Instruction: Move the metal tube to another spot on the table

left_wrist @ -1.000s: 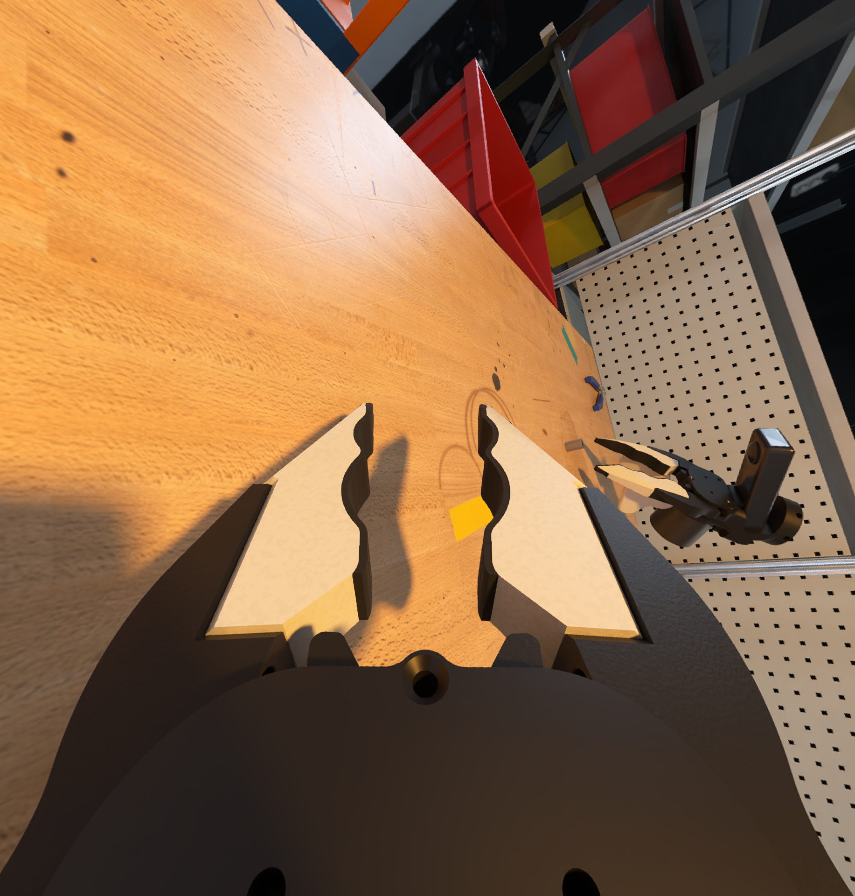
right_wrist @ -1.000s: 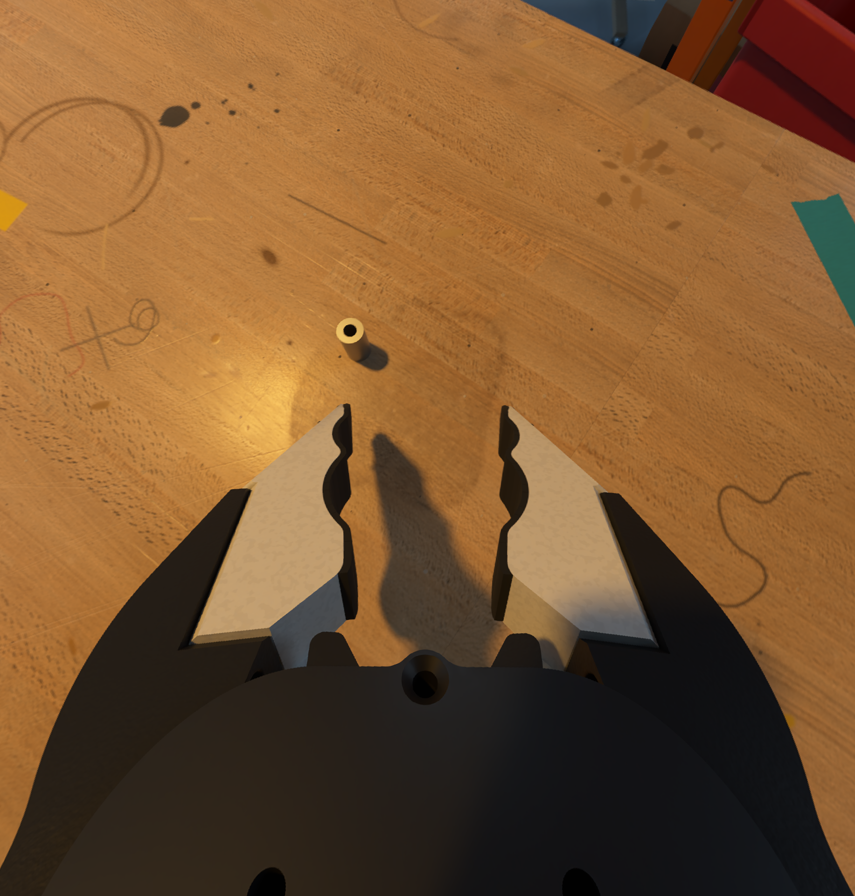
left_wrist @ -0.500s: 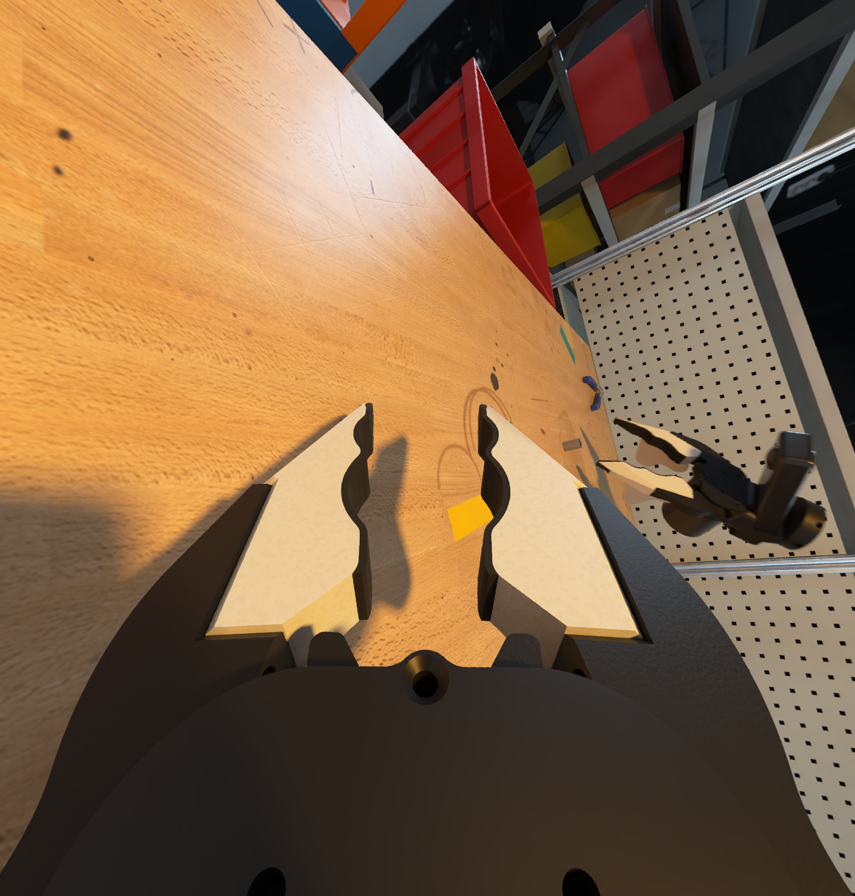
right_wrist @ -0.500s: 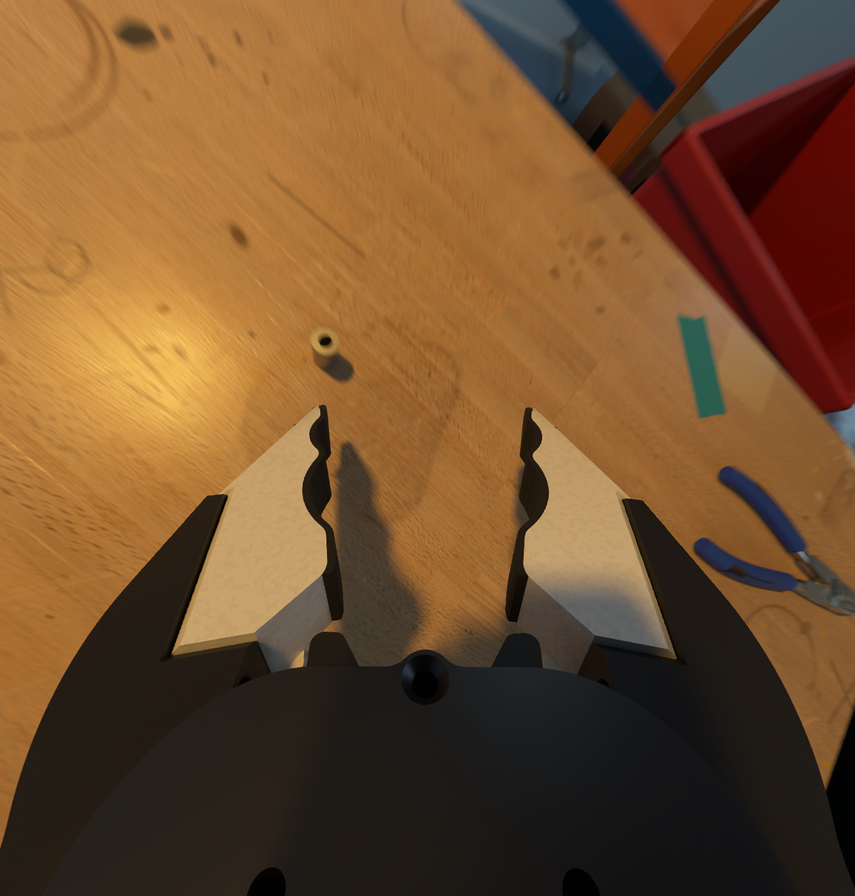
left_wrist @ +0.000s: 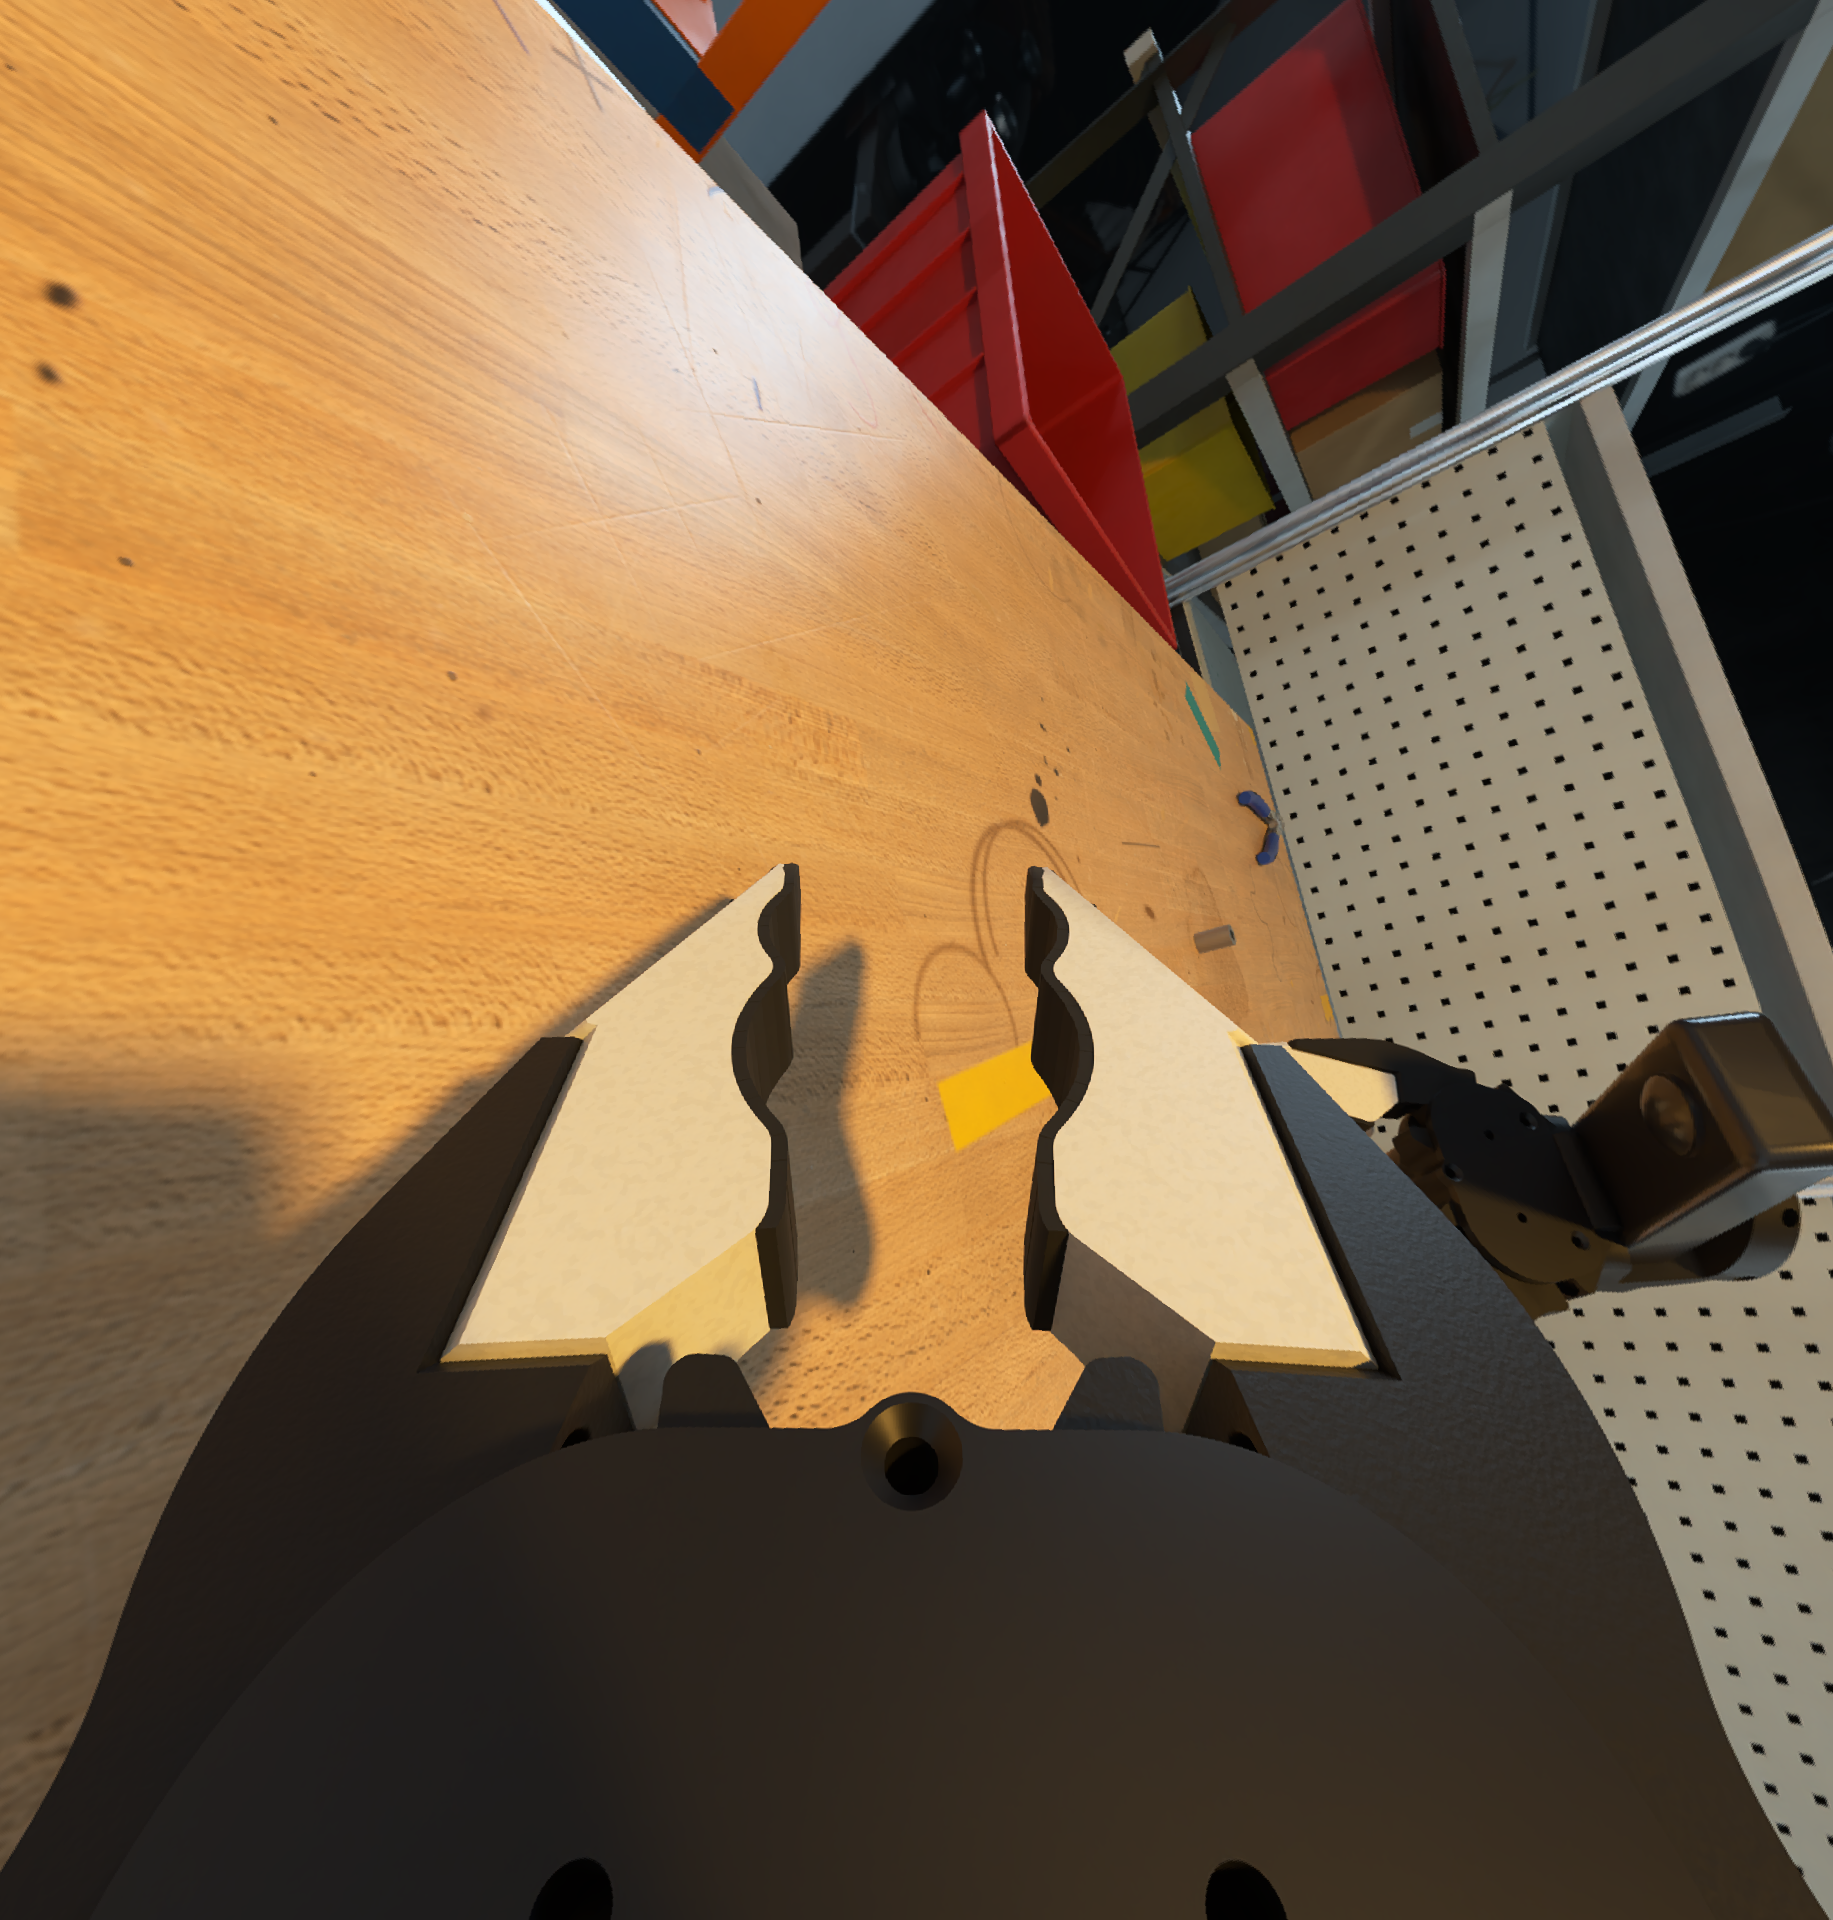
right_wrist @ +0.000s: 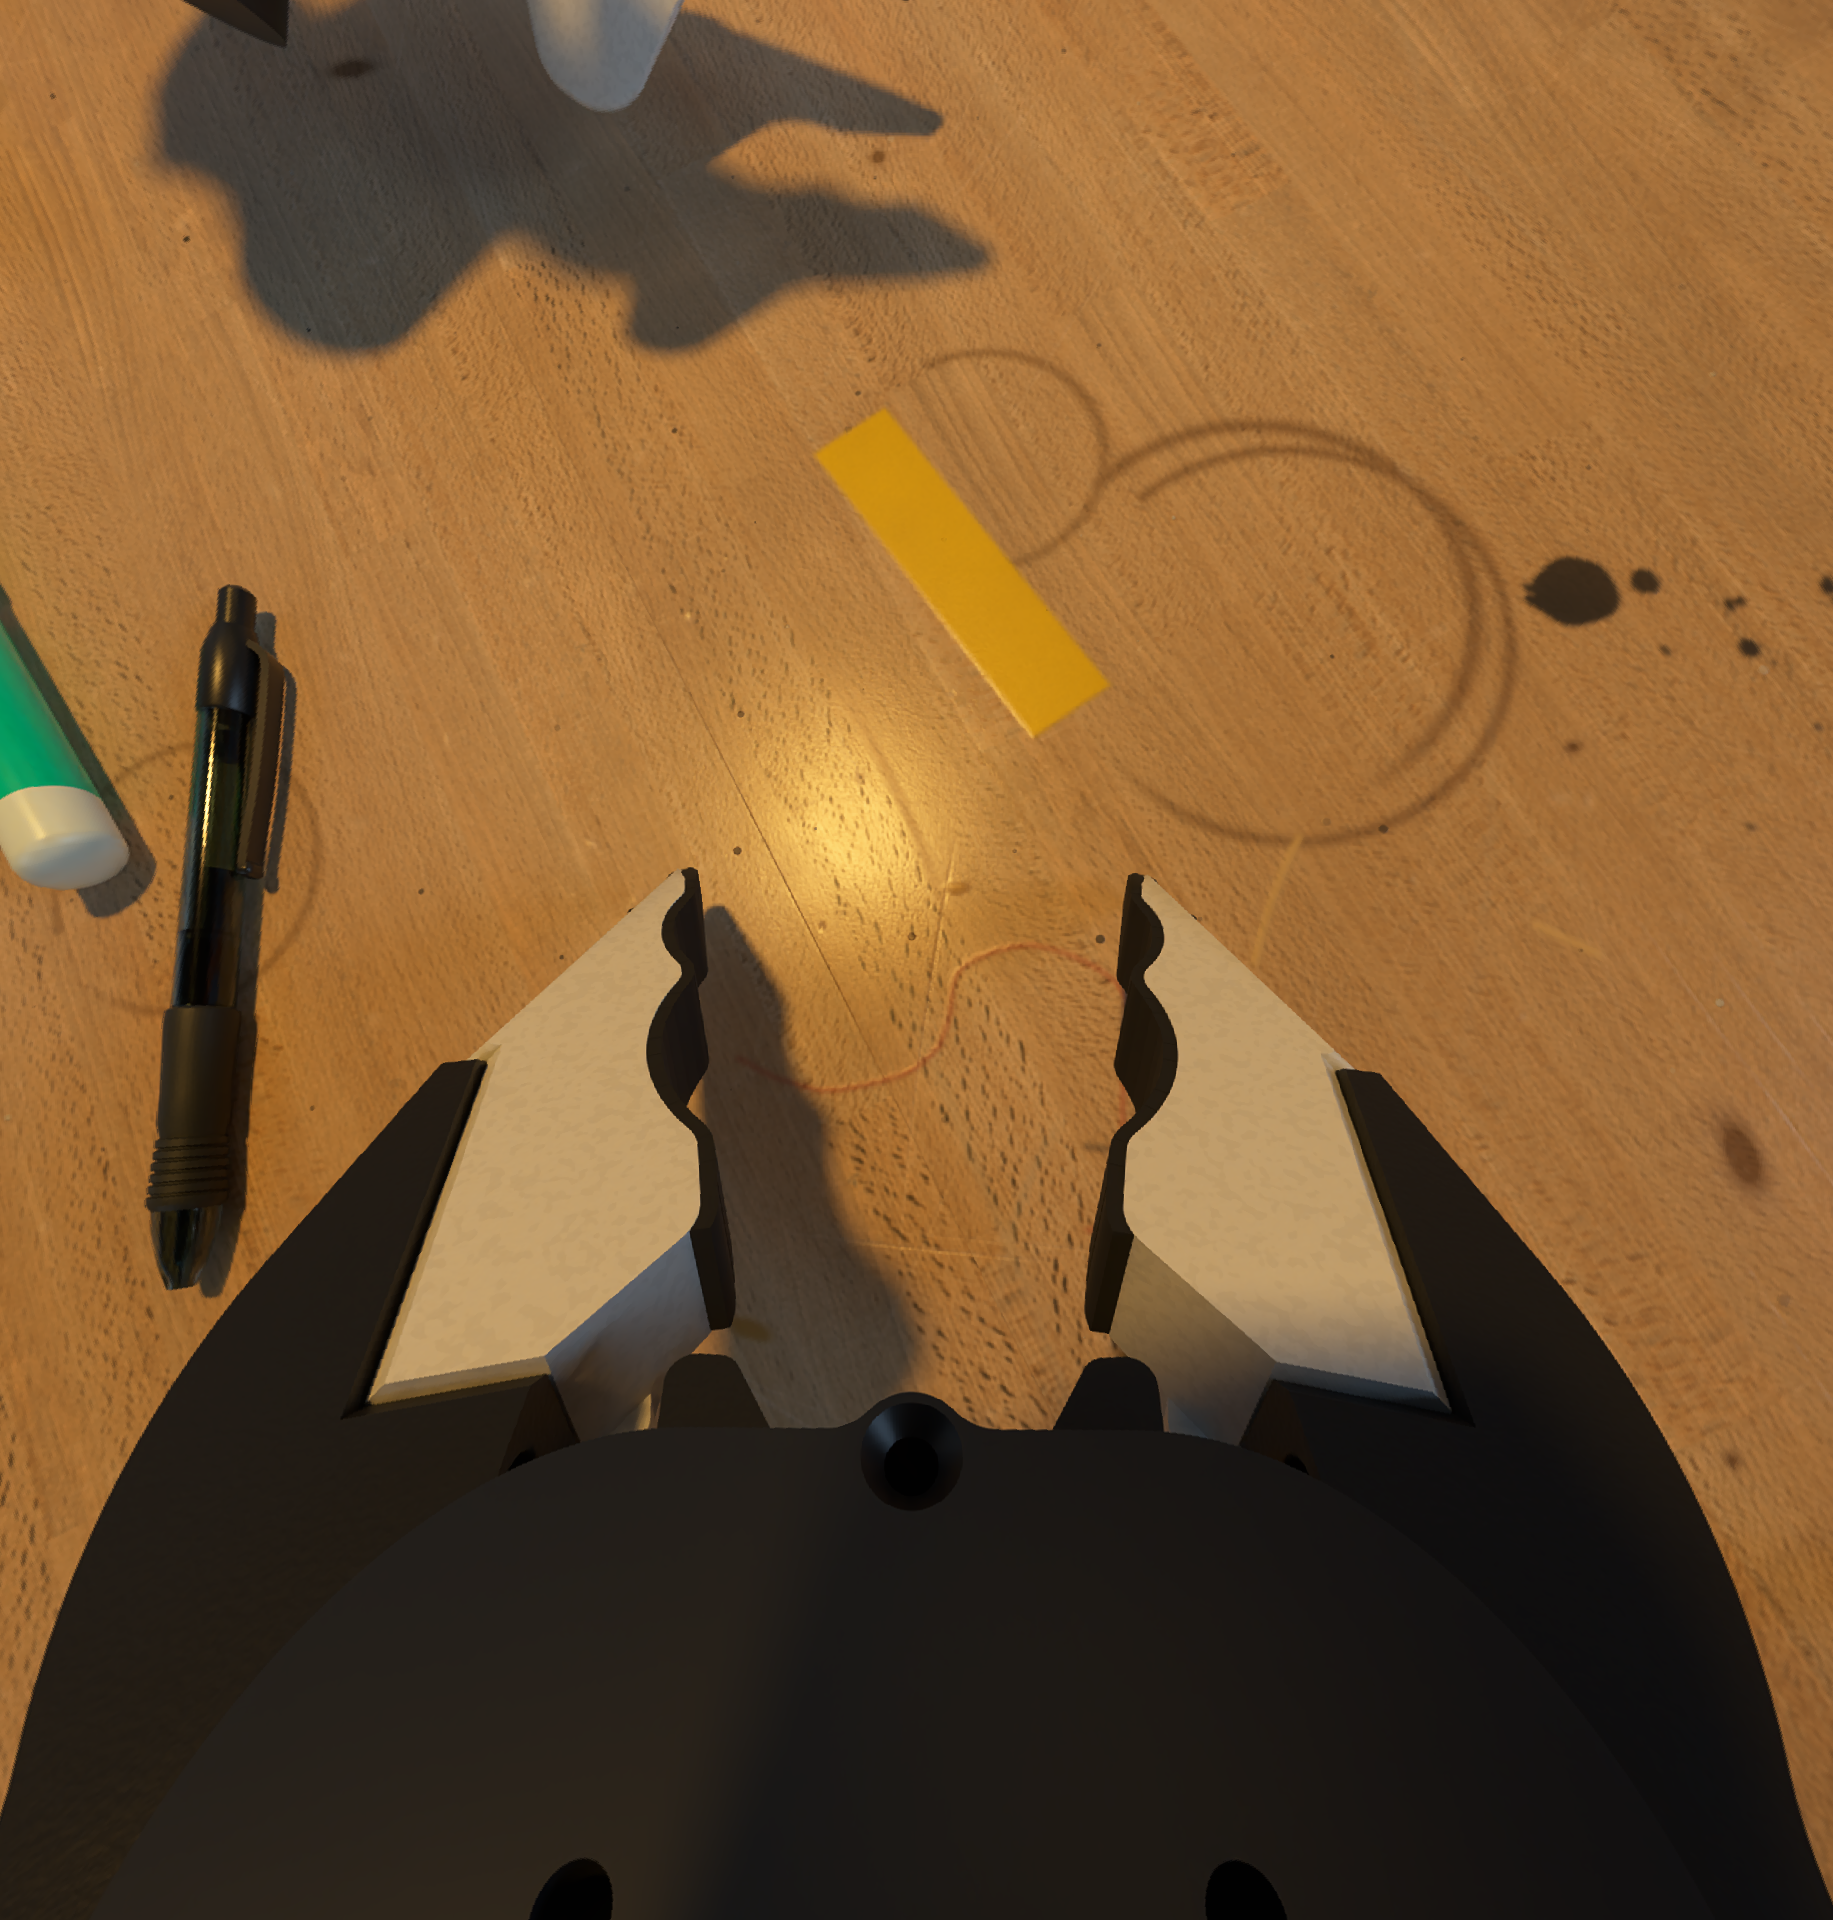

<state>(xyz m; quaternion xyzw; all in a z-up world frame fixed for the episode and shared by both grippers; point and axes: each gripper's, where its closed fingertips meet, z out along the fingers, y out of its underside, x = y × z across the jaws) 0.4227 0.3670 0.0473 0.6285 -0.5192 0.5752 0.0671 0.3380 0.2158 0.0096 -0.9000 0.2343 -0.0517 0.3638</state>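
Note:
The metal tube (left_wrist: pixel 1213 938) is short and grey and lies on its side on the wooden table (left_wrist: pixel 372 520), near the far right edge. My left gripper (left_wrist: pixel 912 873) is open and empty, low over the table, with the tube ahead and to its right. My right gripper (right_wrist: pixel 912 883) is open wide and empty, pointing down at bare wood near a yellow tape strip (right_wrist: pixel 959 571). The tube does not show in the right wrist view. In the left wrist view the right gripper (left_wrist: pixel 1348 1086) shows at the right, partly hidden behind my left finger.
A black pen (right_wrist: pixel 221 935) and a green and white marker (right_wrist: pixel 24 758) lie left of the right gripper. Blue pliers (left_wrist: pixel 1260 826) and green tape (left_wrist: pixel 1203 722) lie beyond the tube. A red bin (left_wrist: pixel 1037 343) and a pegboard (left_wrist: pixel 1514 779) stand past the table edge.
My right gripper has swung away from the tube towards the yellow tape, and its jaws have opened wider. The tube has left its view. The left gripper has stayed still.

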